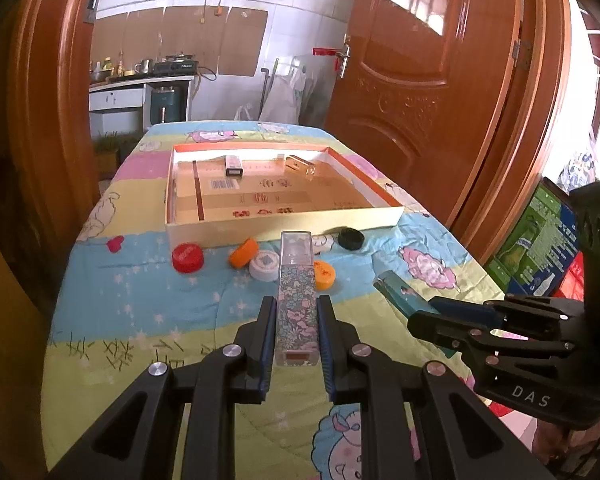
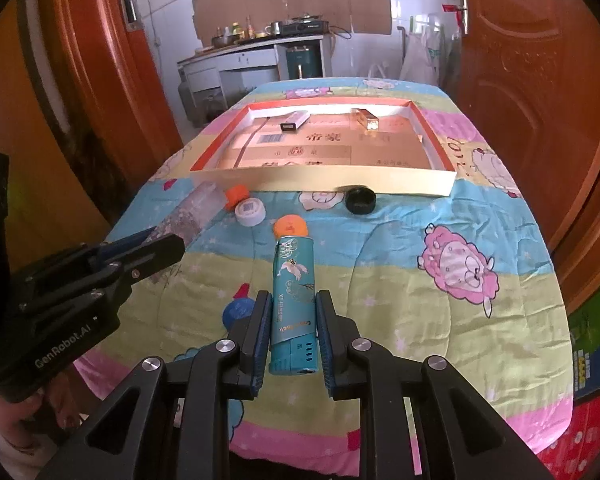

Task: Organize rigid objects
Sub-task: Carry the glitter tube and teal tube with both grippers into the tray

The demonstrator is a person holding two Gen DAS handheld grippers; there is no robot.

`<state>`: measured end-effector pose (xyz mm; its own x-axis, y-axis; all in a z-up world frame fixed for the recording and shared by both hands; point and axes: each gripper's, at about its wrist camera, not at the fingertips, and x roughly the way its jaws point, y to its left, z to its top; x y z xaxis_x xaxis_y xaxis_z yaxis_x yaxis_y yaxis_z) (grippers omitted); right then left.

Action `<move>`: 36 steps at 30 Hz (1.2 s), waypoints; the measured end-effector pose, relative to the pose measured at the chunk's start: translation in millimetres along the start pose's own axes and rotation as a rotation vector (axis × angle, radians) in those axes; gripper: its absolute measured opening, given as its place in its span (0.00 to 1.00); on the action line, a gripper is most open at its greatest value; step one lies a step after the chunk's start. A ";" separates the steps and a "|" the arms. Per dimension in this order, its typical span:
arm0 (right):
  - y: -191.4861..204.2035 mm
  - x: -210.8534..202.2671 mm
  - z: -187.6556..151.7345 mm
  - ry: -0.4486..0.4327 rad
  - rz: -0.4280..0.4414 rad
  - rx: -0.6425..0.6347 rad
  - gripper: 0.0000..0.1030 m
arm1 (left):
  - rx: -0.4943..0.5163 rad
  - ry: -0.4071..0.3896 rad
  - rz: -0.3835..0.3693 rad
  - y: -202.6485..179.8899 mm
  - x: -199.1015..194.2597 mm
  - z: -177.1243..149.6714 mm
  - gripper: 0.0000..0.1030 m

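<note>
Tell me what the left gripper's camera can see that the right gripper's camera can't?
Only the left wrist view shows the red cap. Only the right wrist view shows the blue cap, near the right gripper. Both show the floral lighter clamped in the left gripper, the teal lighter clamped in the right one, the shallow box with two lighters inside, the black cap and the white cap.
</note>
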<state>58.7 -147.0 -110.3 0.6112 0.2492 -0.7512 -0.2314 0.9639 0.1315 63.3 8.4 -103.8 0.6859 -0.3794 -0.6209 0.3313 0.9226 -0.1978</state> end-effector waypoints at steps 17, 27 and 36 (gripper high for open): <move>-14.4 8.1 28.1 -0.008 0.005 0.016 0.22 | 0.000 -0.004 0.011 2.5 12.6 30.8 0.19; -24.2 10.5 49.5 -0.013 0.004 0.025 0.21 | 0.005 -0.001 0.008 -0.7 20.2 49.5 0.19; -27.2 10.6 64.7 -0.025 0.010 0.026 0.22 | 0.010 -0.004 0.012 -2.4 24.6 68.0 0.19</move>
<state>120.4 -164.5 -80.0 0.6275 0.2607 -0.7336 -0.2179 0.9634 0.1560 123.4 -8.0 -67.0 0.6923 -0.3683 -0.6206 0.3295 0.9264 -0.1822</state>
